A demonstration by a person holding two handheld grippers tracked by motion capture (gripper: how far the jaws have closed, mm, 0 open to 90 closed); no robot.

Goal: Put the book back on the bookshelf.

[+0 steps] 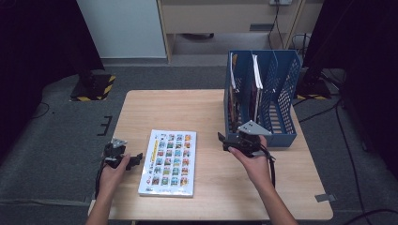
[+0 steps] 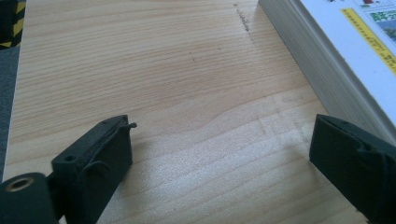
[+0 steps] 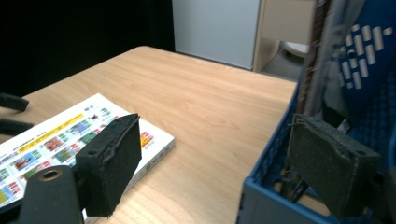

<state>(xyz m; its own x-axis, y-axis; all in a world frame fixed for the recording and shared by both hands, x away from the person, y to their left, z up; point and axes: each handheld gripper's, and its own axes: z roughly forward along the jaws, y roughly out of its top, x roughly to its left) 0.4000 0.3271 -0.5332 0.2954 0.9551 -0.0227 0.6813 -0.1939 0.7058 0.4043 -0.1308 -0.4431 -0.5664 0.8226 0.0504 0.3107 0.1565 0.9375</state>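
Observation:
A picture book (image 1: pixel 169 162) with a grid of small colourful images lies flat on the wooden table (image 1: pixel 178 110), near its front left. My left gripper (image 1: pixel 135 159) rests just left of the book, open, its jaws pointing at the book's edge (image 2: pixel 322 70); bare wood lies between the jaws (image 2: pixel 224 140). My right gripper (image 1: pixel 222 143) hovers open by the front left corner of a blue file rack (image 1: pixel 274 89). In the right gripper view, the jaws (image 3: pixel 215 154) frame the table between the book (image 3: pixel 56 135) and the rack (image 3: pixel 364 70), holding nothing.
The rack holds a few upright books (image 1: pixel 256 75) in its left slots. It stands at the table's right rear. A grey strip of tape (image 1: pixel 325 197) sits near the front right corner. A stand with a yellow-black base (image 1: pixel 94 86) is on the floor to the left.

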